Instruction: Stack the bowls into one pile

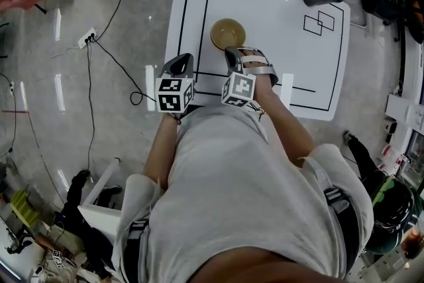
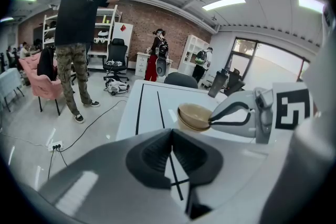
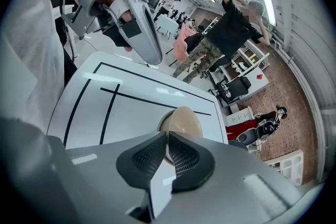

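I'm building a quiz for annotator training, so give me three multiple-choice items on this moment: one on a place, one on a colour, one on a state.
1. Where is the bowl?
A. on the floor by the cable
B. over the white table, at the right claw
C. on a chair

2. What colour is the bowl?
A. blue
B. green
C. tan

3. How is the left claw?
A. shut and empty
B. shut on the bowl
C. wide open

Answers:
1 B: the head view shows it above the tabletop.
2 C: every view shows tan.
3 A: its jaws meet with nothing between them, and only the right claw pinches the bowl's rim.
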The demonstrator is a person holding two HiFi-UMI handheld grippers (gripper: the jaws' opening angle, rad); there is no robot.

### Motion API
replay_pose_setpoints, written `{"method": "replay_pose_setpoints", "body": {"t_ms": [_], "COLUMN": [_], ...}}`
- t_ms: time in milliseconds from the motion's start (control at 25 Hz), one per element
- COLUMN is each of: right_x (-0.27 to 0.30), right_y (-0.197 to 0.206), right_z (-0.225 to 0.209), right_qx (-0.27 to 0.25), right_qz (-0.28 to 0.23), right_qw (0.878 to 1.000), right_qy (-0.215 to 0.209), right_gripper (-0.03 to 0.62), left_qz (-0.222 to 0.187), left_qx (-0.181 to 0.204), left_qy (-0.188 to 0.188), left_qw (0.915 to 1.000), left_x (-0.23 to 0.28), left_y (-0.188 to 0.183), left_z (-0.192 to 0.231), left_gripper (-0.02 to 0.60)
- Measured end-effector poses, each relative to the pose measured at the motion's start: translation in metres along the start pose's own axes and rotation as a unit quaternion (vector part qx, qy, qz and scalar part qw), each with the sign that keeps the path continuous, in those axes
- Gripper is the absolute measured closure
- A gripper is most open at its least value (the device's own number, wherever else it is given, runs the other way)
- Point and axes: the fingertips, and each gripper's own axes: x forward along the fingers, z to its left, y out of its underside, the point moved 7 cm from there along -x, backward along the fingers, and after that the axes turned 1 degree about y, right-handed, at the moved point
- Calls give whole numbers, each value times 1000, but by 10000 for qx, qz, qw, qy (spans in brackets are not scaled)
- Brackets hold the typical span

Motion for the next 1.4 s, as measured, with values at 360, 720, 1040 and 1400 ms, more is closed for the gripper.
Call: {"method": "replay_pose_setpoints", "body": {"t_ms": [360,720,1040,1400], "right_x": [5,7,8,-4], "right_y": [2,5,13,15], "right_z": [1,4,1,-3], "right_qx": [38,284,710,1123], "right_qz": [6,74,-18,-228], "right_qw": [10000,9995,9973,9934], "right_qy": [-62,-118,-163,-27], "right_gripper": [577,566,537,526], "left_qz": [48,69,98,42], "left_qx": [-30,26,88,246], "left_qy": [-9,19,29,78], "left_qw": [10000,10000,9999,9997], "left_x": [2,-2,-2,-4], "left_y": [1,2,1,-6], "left_z": [1,-3,-8,-18], "left_gripper": [580,580,580,580]}}
